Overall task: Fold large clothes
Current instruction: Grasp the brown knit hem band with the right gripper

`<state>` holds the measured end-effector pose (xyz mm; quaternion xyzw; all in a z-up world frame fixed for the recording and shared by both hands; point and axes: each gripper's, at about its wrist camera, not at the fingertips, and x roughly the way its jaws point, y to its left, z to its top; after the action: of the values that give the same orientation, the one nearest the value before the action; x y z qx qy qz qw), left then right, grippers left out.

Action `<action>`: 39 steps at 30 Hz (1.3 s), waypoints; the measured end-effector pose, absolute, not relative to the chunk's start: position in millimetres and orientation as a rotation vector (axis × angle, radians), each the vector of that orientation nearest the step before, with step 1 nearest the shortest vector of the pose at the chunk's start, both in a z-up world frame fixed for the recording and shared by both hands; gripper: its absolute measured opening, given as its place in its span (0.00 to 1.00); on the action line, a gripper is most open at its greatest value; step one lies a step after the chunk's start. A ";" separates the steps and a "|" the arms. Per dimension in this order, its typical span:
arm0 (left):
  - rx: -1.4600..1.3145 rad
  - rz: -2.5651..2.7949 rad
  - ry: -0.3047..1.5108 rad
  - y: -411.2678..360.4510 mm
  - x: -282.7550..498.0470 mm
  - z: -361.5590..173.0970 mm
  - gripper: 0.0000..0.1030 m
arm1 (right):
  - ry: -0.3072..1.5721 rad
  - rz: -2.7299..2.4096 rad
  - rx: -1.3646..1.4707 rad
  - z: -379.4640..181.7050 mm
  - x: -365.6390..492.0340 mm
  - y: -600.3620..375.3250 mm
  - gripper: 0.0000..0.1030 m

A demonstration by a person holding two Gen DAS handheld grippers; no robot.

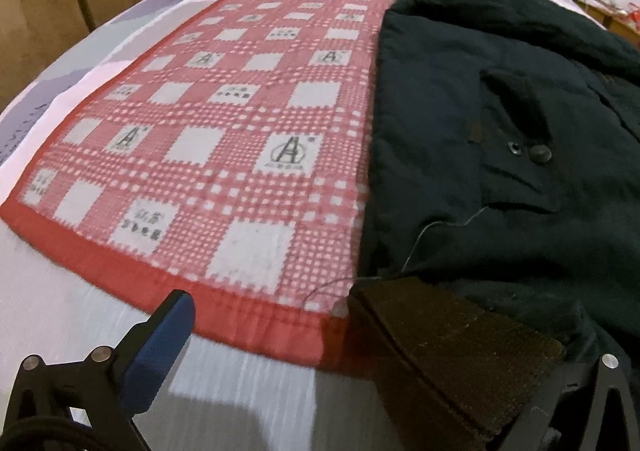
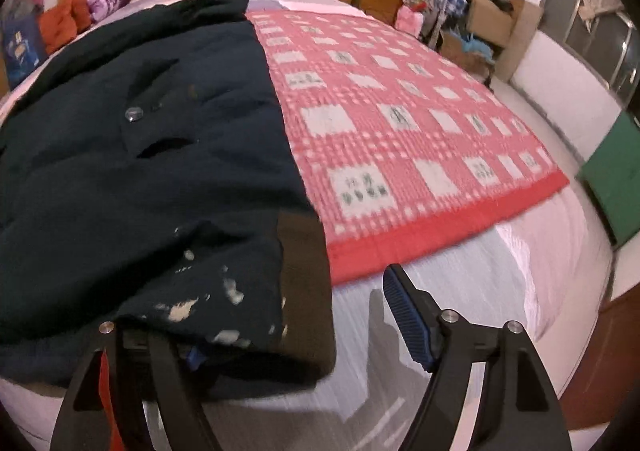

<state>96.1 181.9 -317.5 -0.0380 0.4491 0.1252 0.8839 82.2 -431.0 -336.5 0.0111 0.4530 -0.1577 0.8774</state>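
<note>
Over coat (image 2: 140, 171) hem, both claws tilted down, agape.

The dark coat (image 1: 500, 111) ran off the right edge of the left wrist view and the left edge of the other. The right gripper (image 2: 304, 331) had one finger buried under the coat's hem — only the blue pad (image 2: 408, 315) of the other showed. Print in the red checked blanket (image 1: 208, 123) squares was too blurred to read, as was the far clutter (image 2: 460, 19) by the wall — boxes, maybe.
</note>
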 end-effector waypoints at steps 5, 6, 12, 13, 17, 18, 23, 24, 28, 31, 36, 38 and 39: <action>-0.043 0.143 0.964 169.7 102.0 -322.5 0.70 | 1.002 -0.343 0.111 -346.1 97.4 -444.1 0.76; -0.043 0.113 0.974 167.4 100.8 -322.7 0.51 | 1.006 -0.340 0.110 -346.4 98.3 -443.2 0.75; -0.044 0.090 0.976 170.6 81.7 -311.9 0.24 | 1.026 -0.325 0.147 -344.1 92.9 -447.9 0.53; -0.042 0.084 0.986 171.2 80.0 -313.2 0.24 | 1.023 -0.322 0.141 -343.5 91.1 -446.4 0.45; -0.002 0.071 1.025 167.9 84.8 -327.7 0.27 | 1.036 -0.299 0.125 -347.8 92.6 -436.0 0.30; -0.002 0.076 1.024 167.6 86.6 -327.9 0.26 | 1.038 -0.293 0.119 -347.9 94.3 -434.1 0.26; -0.046 0.077 1.019 171.0 81.8 -315.7 0.13 | 1.027 -0.285 0.139 -337.7 91.0 -439.7 0.19; -0.048 0.071 1.018 170.7 77.7 -309.3 0.13 | 1.023 -0.278 0.138 -334.1 88.8 -439.9 0.19; -0.043 0.049 0.986 169.3 63.7 -281.9 0.13 | 0.987 -0.232 0.110 -305.7 79.8 -437.3 0.19; -0.063 0.045 0.955 171.3 60.5 -260.8 0.13 | 0.959 -0.209 0.090 -284.2 76.4 -435.1 0.18; -0.057 0.023 0.947 169.9 56.0 -239.3 0.13 | 0.947 -0.199 0.113 -258.7 65.6 -442.1 0.13; -0.032 0.009 0.958 165.8 48.7 -233.1 0.13 | 0.948 -0.188 0.108 -249.3 58.0 -442.5 0.12; -0.025 0.006 0.962 164.9 45.4 -231.4 0.14 | 0.947 -0.186 0.102 -246.0 55.5 -442.6 0.12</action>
<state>45.4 164.9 -231.4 -0.0120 0.4625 0.0028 0.8865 55.5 -442.6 -246.0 0.0492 0.4553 -0.0894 0.8845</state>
